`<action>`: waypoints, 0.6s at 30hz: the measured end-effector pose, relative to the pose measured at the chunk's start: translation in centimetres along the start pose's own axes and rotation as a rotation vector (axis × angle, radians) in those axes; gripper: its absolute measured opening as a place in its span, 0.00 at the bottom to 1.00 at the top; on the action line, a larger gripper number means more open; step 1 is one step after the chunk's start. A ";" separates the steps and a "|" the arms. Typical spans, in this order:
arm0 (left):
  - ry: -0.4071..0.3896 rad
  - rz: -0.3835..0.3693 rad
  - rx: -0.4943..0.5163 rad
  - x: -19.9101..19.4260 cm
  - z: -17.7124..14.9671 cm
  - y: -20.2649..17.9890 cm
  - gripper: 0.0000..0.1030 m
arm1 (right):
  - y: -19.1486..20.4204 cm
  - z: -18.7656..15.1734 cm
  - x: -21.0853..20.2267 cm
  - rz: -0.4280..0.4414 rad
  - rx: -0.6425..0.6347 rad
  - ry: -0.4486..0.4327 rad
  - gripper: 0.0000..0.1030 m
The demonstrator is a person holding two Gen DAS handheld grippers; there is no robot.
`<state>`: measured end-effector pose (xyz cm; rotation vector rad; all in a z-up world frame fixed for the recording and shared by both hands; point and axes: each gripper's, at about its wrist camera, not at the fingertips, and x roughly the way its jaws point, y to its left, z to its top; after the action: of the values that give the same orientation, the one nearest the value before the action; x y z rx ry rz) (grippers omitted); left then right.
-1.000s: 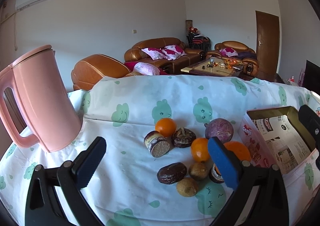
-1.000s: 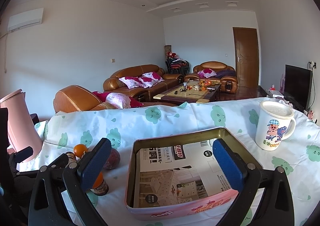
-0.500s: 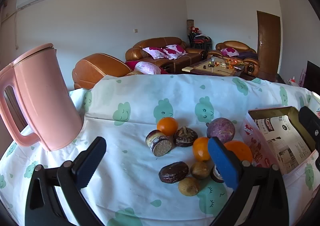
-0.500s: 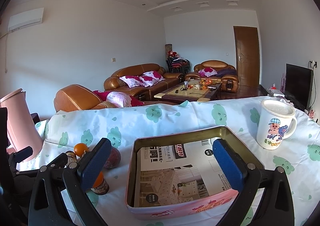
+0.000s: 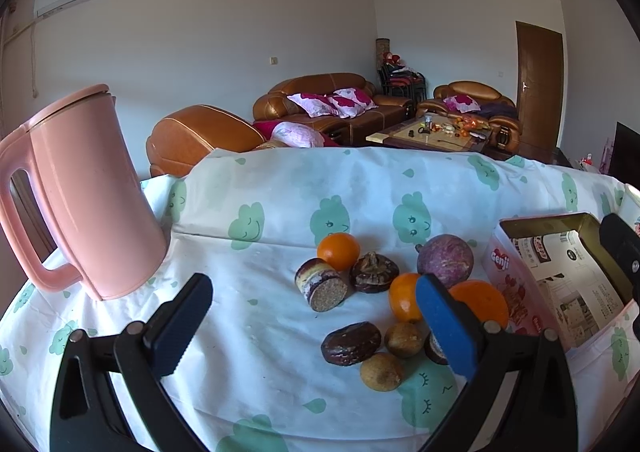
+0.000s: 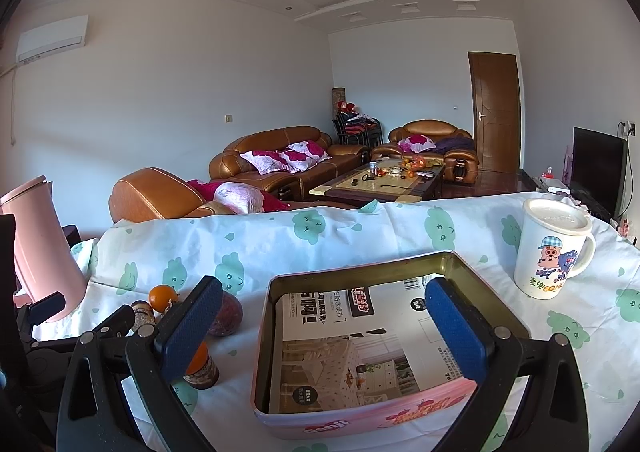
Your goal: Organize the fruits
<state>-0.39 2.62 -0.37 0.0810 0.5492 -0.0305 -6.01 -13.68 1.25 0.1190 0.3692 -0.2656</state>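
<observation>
Left gripper (image 5: 312, 316): held above the near part of the table, jaws spread wide with nothing between them; it is aimed at the fruit pile, which is judged to be the pick-up side.
Right gripper (image 6: 324, 316): held over the near wall of the tin box (image 6: 276, 316), jaws spread wide and empty; it is judged to be waiting at the drop-off side.
Fruit pile (image 5: 384, 292): gathered loosely on the cloud-print tablecloth (image 5: 260, 332), just left of the tin box; nothing is seen inside the box but a printed paper liner (image 6: 360, 332), so the sorting is judged to be at its start.
Oranges: one at the far side of the pile (image 5: 338, 251), one beside the right pad (image 5: 404, 302), one touching the box wall (image 5: 480, 302).
Passion fruit (image 5: 445, 261): far right of the pile, near the box corner.
Dark pieces: a cut-ended piece (image 5: 322, 289) and a dark oval (image 5: 351, 343) are left of the small brown fruits (image 5: 382, 372); their kind cannot be told.
Open room: bare cloth is left between the pink kettle (image 5: 88, 196) and the pile, giving a free approach from the left.
Edges: the box wall stands higher than the fruit and must be cleared; the cloth drops away at the far table edge.
Mug (image 6: 552, 248): lidded, right of the box, well apart from the fruit.
</observation>
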 end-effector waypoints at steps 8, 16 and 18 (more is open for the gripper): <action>0.000 0.000 -0.001 0.0 0.0 0.0 1.00 | 0.2 -0.2 0.0 0.027 -0.008 -0.004 0.99; 0.006 0.009 -0.008 0.2 -0.1 0.6 1.00 | 0.4 0.0 -0.2 0.058 -0.028 -0.008 0.99; 0.005 0.009 -0.010 0.2 -0.1 0.7 1.00 | 0.6 0.0 -0.2 0.067 -0.038 -0.005 0.98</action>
<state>-0.22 3.31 -0.48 0.0734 0.5541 -0.0188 -6.00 -13.07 1.35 0.0928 0.3641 -0.1921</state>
